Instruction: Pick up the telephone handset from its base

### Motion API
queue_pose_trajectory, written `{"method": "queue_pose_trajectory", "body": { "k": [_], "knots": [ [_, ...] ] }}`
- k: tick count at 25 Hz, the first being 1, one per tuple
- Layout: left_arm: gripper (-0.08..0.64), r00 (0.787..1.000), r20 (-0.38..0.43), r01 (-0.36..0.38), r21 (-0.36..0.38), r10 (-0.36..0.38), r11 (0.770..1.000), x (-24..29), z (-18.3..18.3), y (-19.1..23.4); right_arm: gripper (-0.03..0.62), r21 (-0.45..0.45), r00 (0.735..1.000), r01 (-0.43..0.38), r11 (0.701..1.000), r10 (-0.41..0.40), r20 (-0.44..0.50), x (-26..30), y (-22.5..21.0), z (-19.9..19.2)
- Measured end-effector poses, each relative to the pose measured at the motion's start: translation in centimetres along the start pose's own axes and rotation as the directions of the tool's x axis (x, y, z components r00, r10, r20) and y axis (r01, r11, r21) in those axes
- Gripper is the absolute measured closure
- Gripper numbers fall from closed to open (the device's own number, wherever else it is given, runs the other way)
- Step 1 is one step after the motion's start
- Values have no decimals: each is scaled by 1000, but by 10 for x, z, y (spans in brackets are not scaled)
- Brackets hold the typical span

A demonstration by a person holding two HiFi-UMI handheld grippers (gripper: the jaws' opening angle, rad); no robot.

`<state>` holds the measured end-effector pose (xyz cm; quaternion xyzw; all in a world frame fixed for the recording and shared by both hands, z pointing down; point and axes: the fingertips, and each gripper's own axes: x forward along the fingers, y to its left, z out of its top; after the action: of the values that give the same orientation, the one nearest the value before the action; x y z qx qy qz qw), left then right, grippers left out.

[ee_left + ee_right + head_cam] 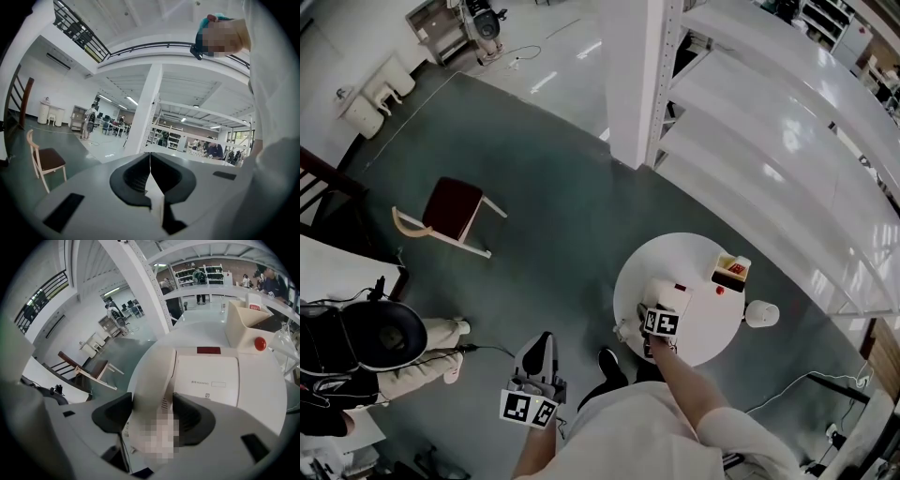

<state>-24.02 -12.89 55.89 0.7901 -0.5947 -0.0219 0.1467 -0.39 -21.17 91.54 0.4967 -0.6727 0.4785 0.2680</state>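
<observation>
The right gripper (pixel 151 412) is straddling the white telephone handset (pixel 157 373), its jaws spread just beside the sides. The handset is lying on its base (pixel 208 380) on the round table (pixel 267 394). The left gripper (pixel 150 177) is pointing away, jaws together.

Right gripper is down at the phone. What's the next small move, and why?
Probably close the right gripper onto the white plastic telephone handset. Its jaws stand apart on either side of the handset, which lies on the white rectangular base, and no firm pinch shows. Lifting should likely wait until the pads bite.
</observation>
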Motion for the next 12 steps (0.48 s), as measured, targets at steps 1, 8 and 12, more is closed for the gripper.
{"method": "queue_pose_trajectory", "body": {
  "k": [1, 8, 12],
  "knots": [
    [540, 1000, -2, -1, -3, 1, 1000, -1, -1, 1, 313, 2, 1000, 5, 1000, -5, 3, 0, 0, 0],
    [540, 1000, -1, -1, -15, 1, 1000, -1, -4, 6, 314, 15, 996, 76, 997, -75, -38, 4, -3, -1],
    [540, 1000, 0, 6, -19, -6, 1000, -3, 0, 4, 311, 16, 991, 126, 992, -125, -54, 1, -1, 0]
  ]
}}
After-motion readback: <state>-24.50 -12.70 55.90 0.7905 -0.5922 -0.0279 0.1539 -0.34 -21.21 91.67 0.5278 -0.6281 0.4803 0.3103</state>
